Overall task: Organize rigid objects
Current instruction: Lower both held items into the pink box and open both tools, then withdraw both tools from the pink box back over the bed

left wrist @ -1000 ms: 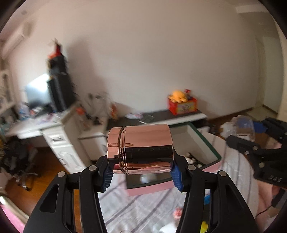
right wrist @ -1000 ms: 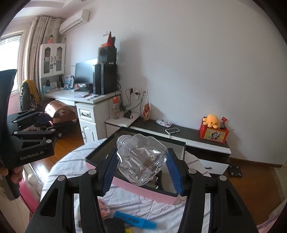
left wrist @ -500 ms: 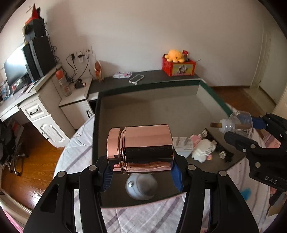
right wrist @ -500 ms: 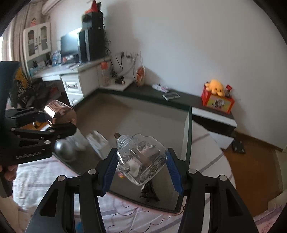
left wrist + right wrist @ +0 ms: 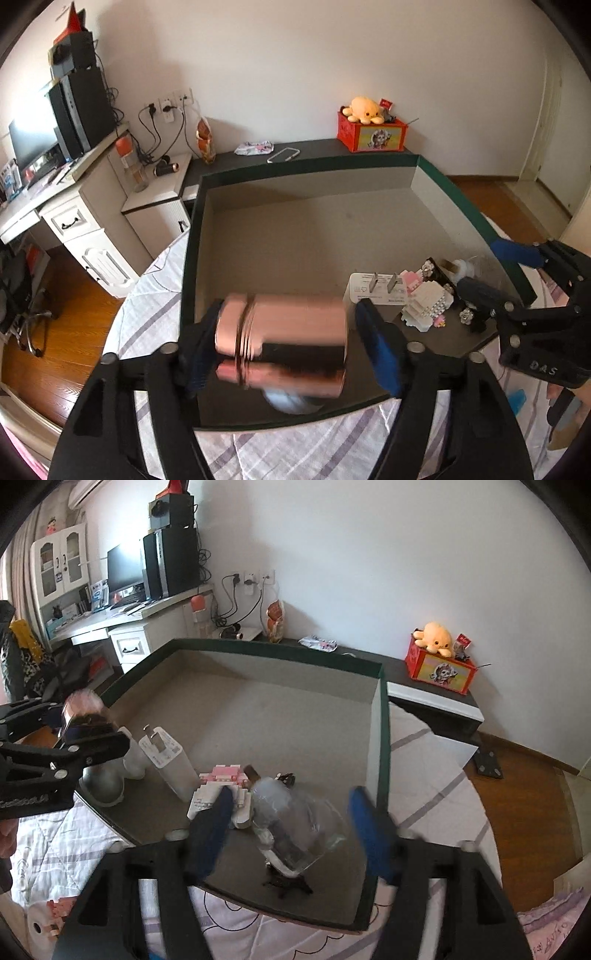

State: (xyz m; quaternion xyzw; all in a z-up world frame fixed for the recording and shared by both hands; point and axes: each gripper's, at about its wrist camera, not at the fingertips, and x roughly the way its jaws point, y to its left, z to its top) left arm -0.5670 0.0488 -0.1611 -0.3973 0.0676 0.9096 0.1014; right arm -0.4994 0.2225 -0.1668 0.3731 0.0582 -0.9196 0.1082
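Observation:
A large green-rimmed cardboard box (image 5: 436, 177) sits on the bed. My left gripper (image 5: 291, 347) is open over its near left part; a rose-gold metal canister (image 5: 280, 345) lies blurred between the spread fingers, with gaps at both ends. My right gripper (image 5: 291, 830) is open over the box's (image 5: 380, 716) near right part; a clear glass bottle (image 5: 299, 823) is loose between its fingers, blurred. The canister also shows in the right wrist view (image 5: 83, 709).
In the box lie a white charger (image 5: 170, 760), a pink-and-white brick model (image 5: 218, 790), a silver ball (image 5: 101, 784) and small black pieces (image 5: 286, 884). A striped bedsheet (image 5: 155, 314) surrounds the box. A desk and low cabinet stand beyond.
Both grippers moved down over the box and opened. The canister and the bottle, gripped half a second ago, are now loose between the spread fingers.

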